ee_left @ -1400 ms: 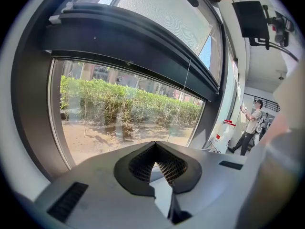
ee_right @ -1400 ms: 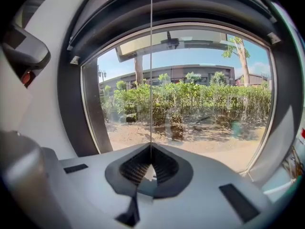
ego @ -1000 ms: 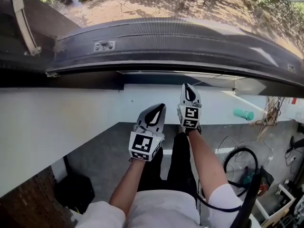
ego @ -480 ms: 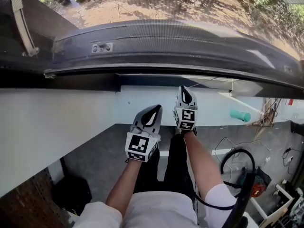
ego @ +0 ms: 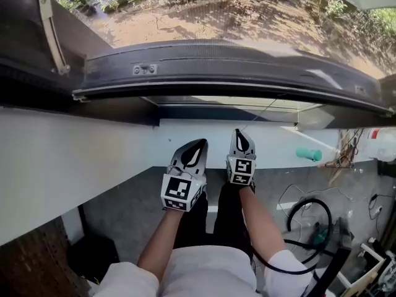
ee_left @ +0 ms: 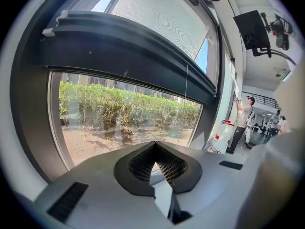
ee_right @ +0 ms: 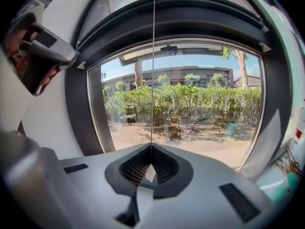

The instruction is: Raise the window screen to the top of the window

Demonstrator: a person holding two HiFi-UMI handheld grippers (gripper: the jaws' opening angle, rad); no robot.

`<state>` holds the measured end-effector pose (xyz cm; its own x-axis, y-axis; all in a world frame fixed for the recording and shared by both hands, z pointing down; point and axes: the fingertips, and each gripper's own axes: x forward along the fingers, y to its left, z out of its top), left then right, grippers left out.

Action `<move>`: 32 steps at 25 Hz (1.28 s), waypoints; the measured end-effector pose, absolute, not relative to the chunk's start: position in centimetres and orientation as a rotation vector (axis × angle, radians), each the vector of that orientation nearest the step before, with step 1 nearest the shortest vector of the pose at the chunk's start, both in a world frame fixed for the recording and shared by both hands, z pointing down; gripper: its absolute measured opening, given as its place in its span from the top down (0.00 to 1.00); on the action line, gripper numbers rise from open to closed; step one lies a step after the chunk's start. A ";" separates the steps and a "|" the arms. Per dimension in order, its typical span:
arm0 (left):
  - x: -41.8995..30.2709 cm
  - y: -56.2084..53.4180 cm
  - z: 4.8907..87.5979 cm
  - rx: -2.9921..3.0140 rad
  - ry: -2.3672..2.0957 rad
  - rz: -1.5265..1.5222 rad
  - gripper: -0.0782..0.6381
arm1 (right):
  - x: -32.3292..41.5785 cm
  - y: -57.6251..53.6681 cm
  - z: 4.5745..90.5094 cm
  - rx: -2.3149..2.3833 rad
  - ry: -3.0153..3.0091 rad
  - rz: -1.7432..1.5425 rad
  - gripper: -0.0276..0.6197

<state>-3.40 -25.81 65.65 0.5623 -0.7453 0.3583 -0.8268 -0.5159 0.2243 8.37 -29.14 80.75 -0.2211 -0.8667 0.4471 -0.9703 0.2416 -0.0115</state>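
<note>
My right claw (ee_right: 151, 148) is clamped on the thin cord (ee_right: 153, 70), which runs straight up from my closed tips. My left claw (ee_left: 155, 146) has its jaws together on nothing, and it sits just beside the right one, lower in the head view.

Both claws have come back from the wall (ego: 74, 159) toward my body in the last second, the right one (ego: 239, 133) more than the left (ego: 201, 143). The cord (ego: 257, 115) is drawn in a taut line up to the dark rail (ego: 235, 67). I judge this to be a pull on the cord, which is the way to lift the screen. The head view has shifted too, so I cannot say whether the rail has actually risen.

Beyond the rail, the screen (ee_left: 157, 18) shows as mesh over the upper part of the window only. Below the rail is bare glass (ee_right: 190, 109), with hedge and dirt outside. That means the screen is partly up, not yet at the top, and more pulling is needed.

For writing, the cubes (ego: 180, 192) on my claws carry only square black-and-white markers, with no words. A white container (ego: 380, 147) at the far right has a red label, but its print is too small to read.
</note>
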 end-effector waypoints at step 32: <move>-3.6 -26.4 43.2 2.705 -1.370 -0.029 0.89 | 7.7 -27.0 41.4 1.901 -2.525 -0.412 0.97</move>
